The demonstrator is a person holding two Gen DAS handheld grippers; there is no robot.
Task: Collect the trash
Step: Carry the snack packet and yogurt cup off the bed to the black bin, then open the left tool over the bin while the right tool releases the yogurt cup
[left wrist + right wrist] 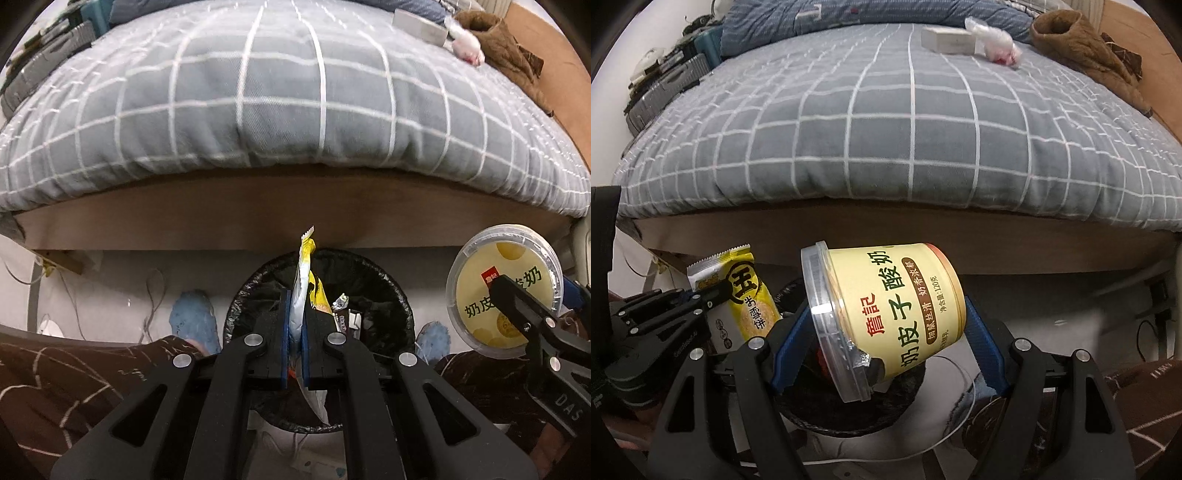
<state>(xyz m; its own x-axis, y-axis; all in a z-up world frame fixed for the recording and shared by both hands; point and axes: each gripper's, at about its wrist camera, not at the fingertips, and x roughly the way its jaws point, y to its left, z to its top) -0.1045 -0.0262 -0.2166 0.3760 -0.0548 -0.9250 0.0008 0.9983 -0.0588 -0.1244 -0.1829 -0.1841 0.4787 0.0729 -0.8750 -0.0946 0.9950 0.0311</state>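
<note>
Tilting down over bin (391,295) — left gripper (294,328) pinching wrapper (301,295), right gripper (882,343) gripping cup (886,310)

It was a home bedroom: beyond the fingers lay a bed (280,110) under a grey checked quilt (886,147), with a brown garment (1086,51) and what looked like suitcases (665,88) at its far corners.

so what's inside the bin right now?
The bin has a black liner and a few small wrappers near its middle. The left gripper and its yellow wrapper cover the rest, so how full it is can't be told.
</note>
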